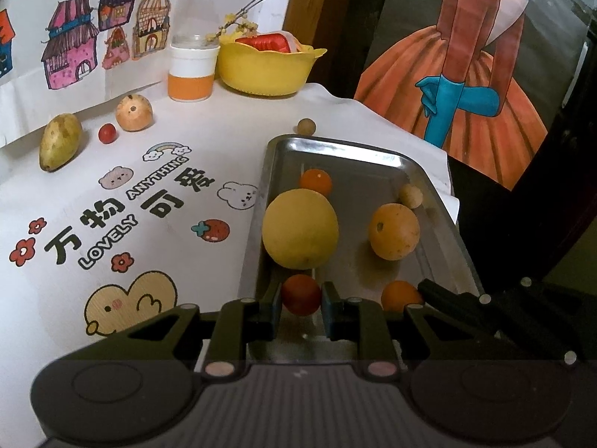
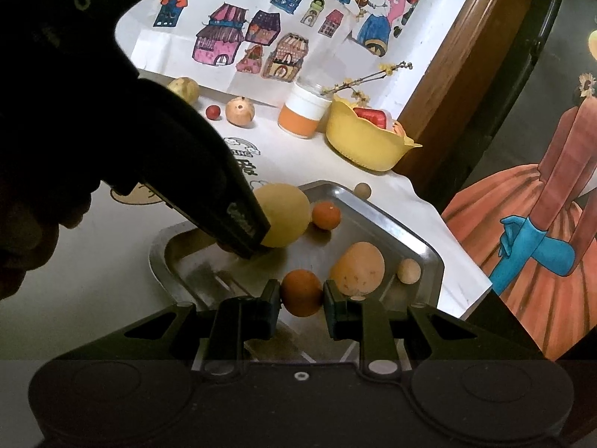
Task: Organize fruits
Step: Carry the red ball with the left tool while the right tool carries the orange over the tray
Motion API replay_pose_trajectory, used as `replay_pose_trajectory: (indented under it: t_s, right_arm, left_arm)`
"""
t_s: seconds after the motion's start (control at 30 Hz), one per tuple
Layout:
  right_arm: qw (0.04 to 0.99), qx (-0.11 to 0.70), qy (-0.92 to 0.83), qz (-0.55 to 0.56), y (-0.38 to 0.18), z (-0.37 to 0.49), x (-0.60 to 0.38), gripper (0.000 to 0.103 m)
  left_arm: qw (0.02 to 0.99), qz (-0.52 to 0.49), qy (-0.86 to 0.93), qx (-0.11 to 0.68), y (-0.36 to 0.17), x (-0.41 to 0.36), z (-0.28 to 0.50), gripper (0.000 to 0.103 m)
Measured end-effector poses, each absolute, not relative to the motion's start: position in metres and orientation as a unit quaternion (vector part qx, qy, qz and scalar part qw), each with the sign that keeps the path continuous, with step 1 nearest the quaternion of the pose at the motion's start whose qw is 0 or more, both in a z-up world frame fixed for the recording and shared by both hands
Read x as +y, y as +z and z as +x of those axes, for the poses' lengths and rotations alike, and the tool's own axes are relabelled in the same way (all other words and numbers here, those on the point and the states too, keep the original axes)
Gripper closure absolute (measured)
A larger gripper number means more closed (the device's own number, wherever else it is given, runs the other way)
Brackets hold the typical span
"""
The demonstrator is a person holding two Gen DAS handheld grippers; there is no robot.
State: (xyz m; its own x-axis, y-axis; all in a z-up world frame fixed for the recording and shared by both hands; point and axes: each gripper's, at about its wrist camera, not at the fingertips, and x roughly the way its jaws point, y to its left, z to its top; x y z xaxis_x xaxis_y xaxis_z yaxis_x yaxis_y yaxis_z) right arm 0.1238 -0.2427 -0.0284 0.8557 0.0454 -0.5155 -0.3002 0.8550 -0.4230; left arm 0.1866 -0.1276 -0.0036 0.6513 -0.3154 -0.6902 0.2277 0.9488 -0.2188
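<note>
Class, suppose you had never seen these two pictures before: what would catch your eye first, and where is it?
The metal tray at the table's right edge draws the eye, with a big yellow fruit and smaller orange ones lying in it. Over its near end, the left gripper pinches a small red fruit and the right gripper a small orange fruit. Behind stands a yellow bowl.

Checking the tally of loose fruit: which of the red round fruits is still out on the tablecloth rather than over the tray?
The small red fruit between the potato-shaped piece and the tan round fruit; the other red one sits between the left gripper fingers over the metal tray.
</note>
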Motion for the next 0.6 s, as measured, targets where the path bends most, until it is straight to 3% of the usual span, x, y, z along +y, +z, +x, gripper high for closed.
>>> replay_pose_trajectory:
  t_s: [0.6]
  right_arm:
    - [0.926, 0.267, 0.097, -0.249, -0.0321, 0.1326, -0.2434, 0.076]
  left_arm:
    - [0.901, -0.06, -0.147, 0.403, -0.0101, -0.1259, 0.1884, 0.078]
